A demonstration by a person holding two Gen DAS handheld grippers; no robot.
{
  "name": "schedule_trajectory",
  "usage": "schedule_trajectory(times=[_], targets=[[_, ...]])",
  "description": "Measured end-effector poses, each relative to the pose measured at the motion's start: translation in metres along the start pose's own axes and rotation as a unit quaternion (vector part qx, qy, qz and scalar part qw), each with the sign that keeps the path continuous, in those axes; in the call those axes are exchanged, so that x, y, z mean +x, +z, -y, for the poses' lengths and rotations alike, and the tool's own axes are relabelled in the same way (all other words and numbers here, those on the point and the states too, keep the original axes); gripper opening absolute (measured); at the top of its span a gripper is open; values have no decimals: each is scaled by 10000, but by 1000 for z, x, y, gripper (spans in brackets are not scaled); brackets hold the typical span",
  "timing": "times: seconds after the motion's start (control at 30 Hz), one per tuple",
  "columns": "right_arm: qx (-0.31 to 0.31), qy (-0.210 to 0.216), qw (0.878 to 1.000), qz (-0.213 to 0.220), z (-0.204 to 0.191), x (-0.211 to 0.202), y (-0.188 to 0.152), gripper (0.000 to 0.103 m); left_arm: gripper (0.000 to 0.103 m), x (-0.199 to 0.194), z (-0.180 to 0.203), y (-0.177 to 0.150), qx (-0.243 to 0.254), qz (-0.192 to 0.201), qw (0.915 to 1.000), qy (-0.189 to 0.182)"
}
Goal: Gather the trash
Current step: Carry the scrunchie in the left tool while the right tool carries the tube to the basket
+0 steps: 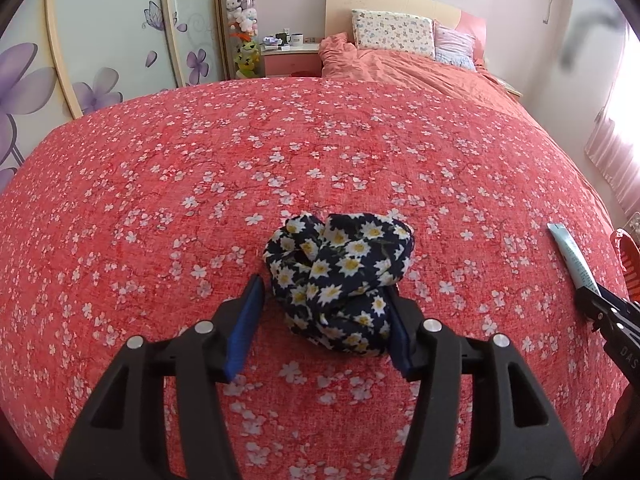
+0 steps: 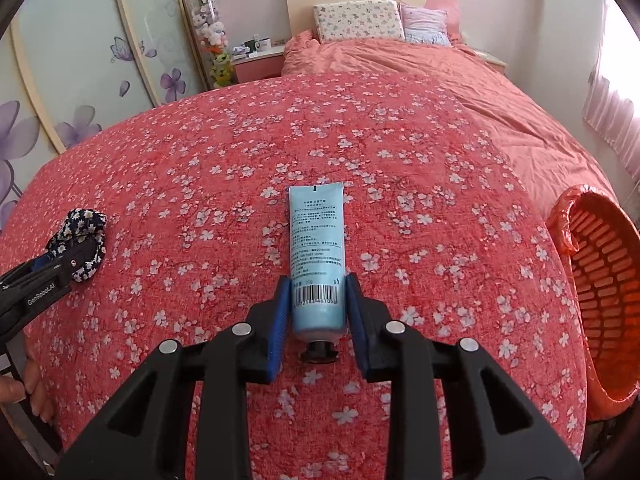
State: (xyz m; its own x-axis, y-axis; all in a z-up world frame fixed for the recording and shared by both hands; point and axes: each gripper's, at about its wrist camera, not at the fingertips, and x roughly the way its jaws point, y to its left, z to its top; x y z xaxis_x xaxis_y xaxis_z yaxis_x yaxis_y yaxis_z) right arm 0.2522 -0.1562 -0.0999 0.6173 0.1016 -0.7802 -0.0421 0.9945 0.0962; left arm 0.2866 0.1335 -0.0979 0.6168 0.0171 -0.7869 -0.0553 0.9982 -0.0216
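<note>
Right tool [image 2: 314, 304] pinches the blue tube [image 2: 317, 256] near its cap—keep that squeeze, carry it rightward into the orange basket [image 2: 600, 280]; left tool [image 1: 326, 320] is spread beside the floral cloth [image 1: 340, 276].

My basket [image 2: 600, 280] runs off the right edge; small print on the tube [image 2: 316, 240] stays unreadable.

Both point steeply downward: the left hand-held gripper [image 1: 324, 300] stands half-open, the right hand-held gripper [image 2: 318, 300] clamped narrow.
</note>
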Motion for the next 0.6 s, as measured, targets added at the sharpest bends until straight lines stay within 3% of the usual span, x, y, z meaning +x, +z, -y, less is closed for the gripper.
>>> schedule_trajectory(times=[0.13, 0.27, 0.4, 0.6], targets=[[-87, -77, 9999, 44, -4, 1, -1, 29, 55, 0, -2, 0, 2, 3, 10000, 0], [-82, 7, 10000, 49, -3, -2, -7, 28, 31, -4, -1, -2, 33, 18, 9998, -200], [-55, 88, 9999, 128, 0, -9, -12, 28, 24, -11, 5, -2, 37, 36, 9995, -296], [-25, 116, 9995, 303, 10, -26, -14, 27, 22, -29, 10, 0, 52, 162, 9990, -419]])
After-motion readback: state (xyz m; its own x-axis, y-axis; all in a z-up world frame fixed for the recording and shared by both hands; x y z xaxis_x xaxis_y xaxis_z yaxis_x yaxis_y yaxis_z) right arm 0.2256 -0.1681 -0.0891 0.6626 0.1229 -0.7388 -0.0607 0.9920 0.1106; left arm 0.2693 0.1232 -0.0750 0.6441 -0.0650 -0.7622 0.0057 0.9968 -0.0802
